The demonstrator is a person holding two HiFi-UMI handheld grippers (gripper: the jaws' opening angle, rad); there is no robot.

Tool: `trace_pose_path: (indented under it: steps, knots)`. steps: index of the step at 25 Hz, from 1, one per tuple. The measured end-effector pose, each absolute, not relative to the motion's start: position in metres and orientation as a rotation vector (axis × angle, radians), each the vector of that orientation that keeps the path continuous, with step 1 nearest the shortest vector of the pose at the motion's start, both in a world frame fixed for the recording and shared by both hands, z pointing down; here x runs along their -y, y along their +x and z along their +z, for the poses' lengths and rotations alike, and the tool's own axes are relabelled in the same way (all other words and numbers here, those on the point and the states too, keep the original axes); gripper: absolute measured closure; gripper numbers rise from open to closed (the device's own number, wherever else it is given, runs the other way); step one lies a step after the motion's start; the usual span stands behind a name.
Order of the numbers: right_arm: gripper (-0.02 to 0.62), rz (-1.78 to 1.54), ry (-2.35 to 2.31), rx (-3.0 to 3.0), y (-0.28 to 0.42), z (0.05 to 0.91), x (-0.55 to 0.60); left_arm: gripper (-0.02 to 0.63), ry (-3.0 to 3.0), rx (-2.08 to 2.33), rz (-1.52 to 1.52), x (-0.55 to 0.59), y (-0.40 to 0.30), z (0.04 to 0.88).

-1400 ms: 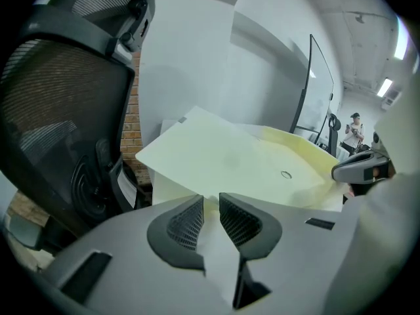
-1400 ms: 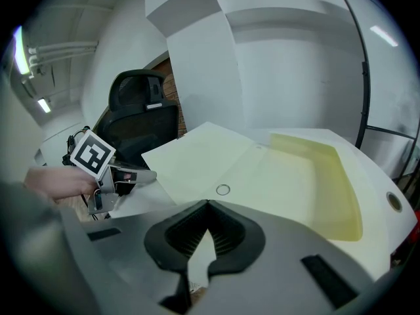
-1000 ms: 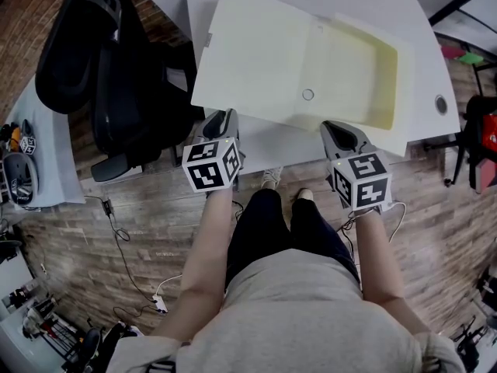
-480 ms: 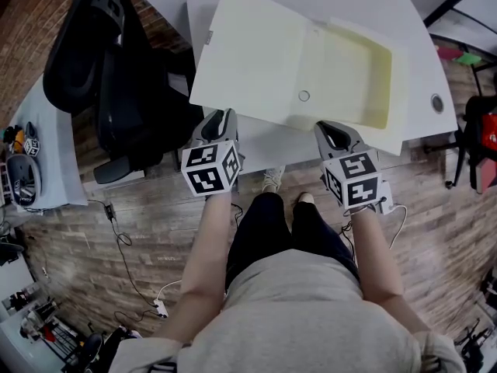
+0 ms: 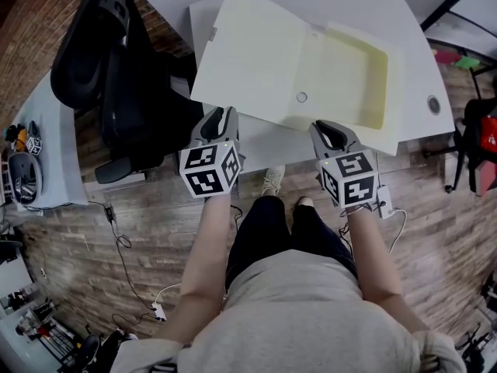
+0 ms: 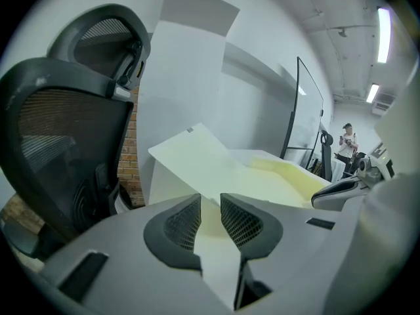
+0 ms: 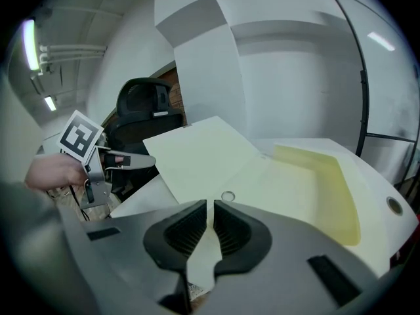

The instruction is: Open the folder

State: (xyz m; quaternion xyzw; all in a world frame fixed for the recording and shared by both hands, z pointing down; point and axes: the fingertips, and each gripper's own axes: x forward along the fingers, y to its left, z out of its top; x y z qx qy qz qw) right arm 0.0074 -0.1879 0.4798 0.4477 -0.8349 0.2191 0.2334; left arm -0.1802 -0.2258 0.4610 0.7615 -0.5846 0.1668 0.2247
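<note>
The cream folder (image 5: 264,61) lies open on the white table (image 5: 415,37). Its cover spreads left past the table's corner and its shallow tray (image 5: 353,76) sits on the right. A small ring (image 5: 301,97) marks the spine. My left gripper (image 5: 221,120) hovers at the cover's near edge. Its jaws have just widened, and a clear gap shows between the pads (image 6: 182,223) with nothing pinched. My right gripper (image 5: 328,130) hangs at the near edge below the tray, pads almost touching and empty. The cover (image 6: 197,156) (image 7: 203,156) looks slightly raised.
A black office chair (image 5: 109,68) stands close to the table's left side. Further left is a side desk (image 5: 43,177) with small items. Cables (image 5: 124,239) trail over the wooden floor. A round grommet (image 5: 433,105) sits in the table's right end. A person (image 6: 346,143) stands far off.
My left gripper has risen a little by the cover's near edge. The right gripper has kept its place. The folder stays open as before.
</note>
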Motion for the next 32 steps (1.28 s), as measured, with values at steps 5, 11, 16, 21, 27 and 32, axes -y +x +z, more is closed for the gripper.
trace_pose_path:
  steps: [5, 11, 16, 21, 27, 32]
  knots:
    - [0.572, 0.599, 1.256, 2.303, 0.012, 0.471, 0.188, 0.508, 2.13, 1.628, 0.445, 0.225, -0.176, 0.45]
    - [0.572, 0.595, 1.27, 2.321, 0.02, 0.461, 0.182, 0.478, 2.165, 1.649, 0.413, 0.223, -0.168, 0.432]
    - [0.572, 0.573, 1.285, 2.336, 0.028, 0.449, 0.179, 0.459, 2.19, 1.66, 0.389, 0.222, -0.16, 0.421]
    - [0.572, 0.561, 1.306, 2.343, 0.039, 0.442, 0.174, 0.459, 2.216, 1.666, 0.348, 0.219, -0.149, 0.408]
    - [0.572, 0.539, 1.325, 2.376, 0.052, 0.427, 0.166, 0.459, 2.238, 1.706, 0.312, 0.207, -0.14, 0.389]
    - [0.573, 0.511, 1.328, 2.406, 0.056, 0.413, 0.158, 0.459, 2.279, 1.702, 0.273, 0.193, -0.13, 0.371]
